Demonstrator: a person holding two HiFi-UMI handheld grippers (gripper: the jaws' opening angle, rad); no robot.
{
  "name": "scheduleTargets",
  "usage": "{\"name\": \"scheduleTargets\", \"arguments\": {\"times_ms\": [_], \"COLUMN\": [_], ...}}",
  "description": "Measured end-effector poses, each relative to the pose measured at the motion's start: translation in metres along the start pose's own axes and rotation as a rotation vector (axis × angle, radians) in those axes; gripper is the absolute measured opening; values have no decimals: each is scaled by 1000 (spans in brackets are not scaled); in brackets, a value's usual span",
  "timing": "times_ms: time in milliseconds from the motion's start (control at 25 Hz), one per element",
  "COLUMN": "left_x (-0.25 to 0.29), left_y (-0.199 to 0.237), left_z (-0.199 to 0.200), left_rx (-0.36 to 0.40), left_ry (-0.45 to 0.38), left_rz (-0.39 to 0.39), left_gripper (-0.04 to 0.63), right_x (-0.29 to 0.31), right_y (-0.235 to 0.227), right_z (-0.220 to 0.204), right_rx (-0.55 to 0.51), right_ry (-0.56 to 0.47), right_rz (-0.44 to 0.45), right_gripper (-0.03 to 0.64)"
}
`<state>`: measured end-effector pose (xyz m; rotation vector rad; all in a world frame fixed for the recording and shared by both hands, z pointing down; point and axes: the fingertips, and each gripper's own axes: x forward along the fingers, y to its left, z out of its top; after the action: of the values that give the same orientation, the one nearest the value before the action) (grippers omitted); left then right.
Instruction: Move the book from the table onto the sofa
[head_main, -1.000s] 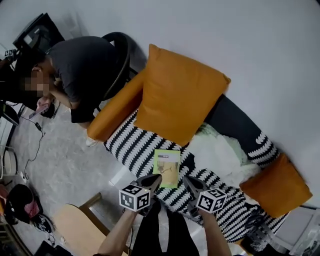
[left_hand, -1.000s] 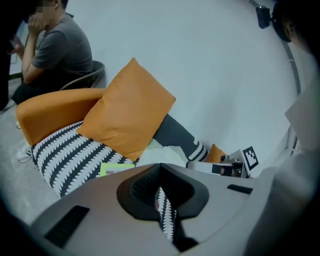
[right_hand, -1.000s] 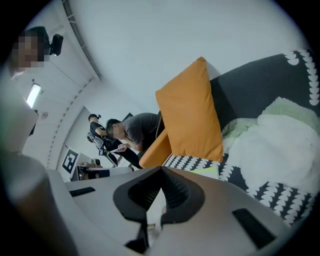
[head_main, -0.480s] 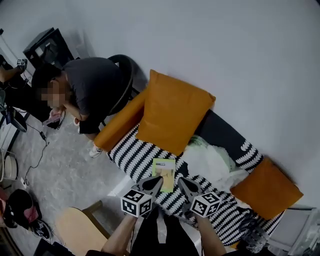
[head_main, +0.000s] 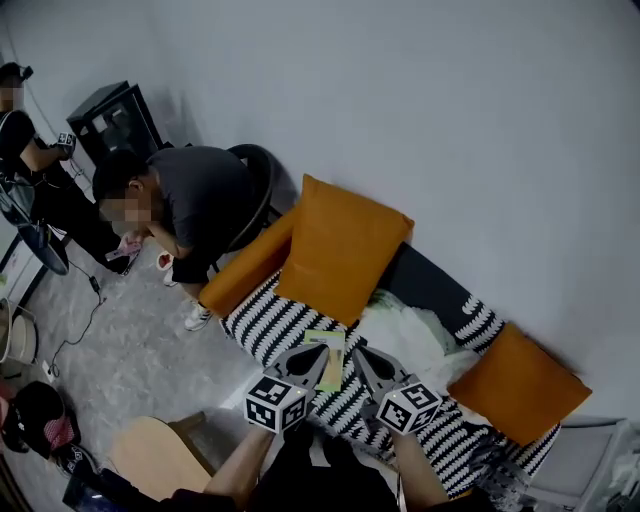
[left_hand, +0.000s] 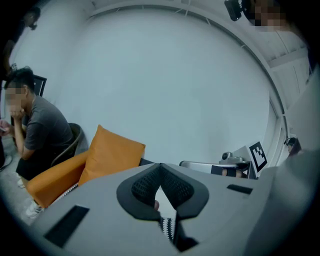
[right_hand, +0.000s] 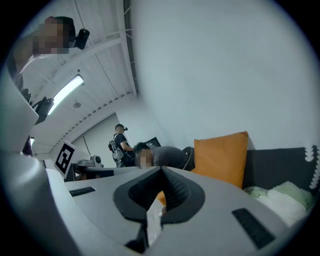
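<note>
Left gripper (left_hand: 160, 169): jaws pressed together, nothing between them. Right gripper (right_hand: 161, 171): same story, closed and empty. In the head view both hang side by side above the book (head_main: 335, 368), which lies flat on the sofa (head_main: 262, 322), on its striped seat in front of the big orange cushion (head_main: 340, 250). A person (head_main: 195, 200) sits by the sofa's end.

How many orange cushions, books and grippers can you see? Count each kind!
orange cushions: 3, the big one, the long one, the far-right one
book: 1
grippers: 2, left gripper, right gripper
Total: 6
</note>
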<state>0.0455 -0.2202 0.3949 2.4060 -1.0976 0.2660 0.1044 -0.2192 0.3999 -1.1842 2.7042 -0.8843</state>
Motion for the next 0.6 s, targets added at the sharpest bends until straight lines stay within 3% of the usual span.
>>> {"name": "scheduleTargets", "arguments": {"times_ms": [280,600], "left_x": [-28,-22], "left_y": [-36,-38], "left_z": [33,56], "left_rx": [40,90], "left_ry": [-72,-110], "left_rz": [8,7], "left_gripper": [14,14], "right_x": [-25,-18], "right_y": [41,48], "right_z": [33,48], "right_rx": [-64,-95], "right_ry": [-66,-99], "right_rz": [35,56], "right_gripper": [21,21]}}
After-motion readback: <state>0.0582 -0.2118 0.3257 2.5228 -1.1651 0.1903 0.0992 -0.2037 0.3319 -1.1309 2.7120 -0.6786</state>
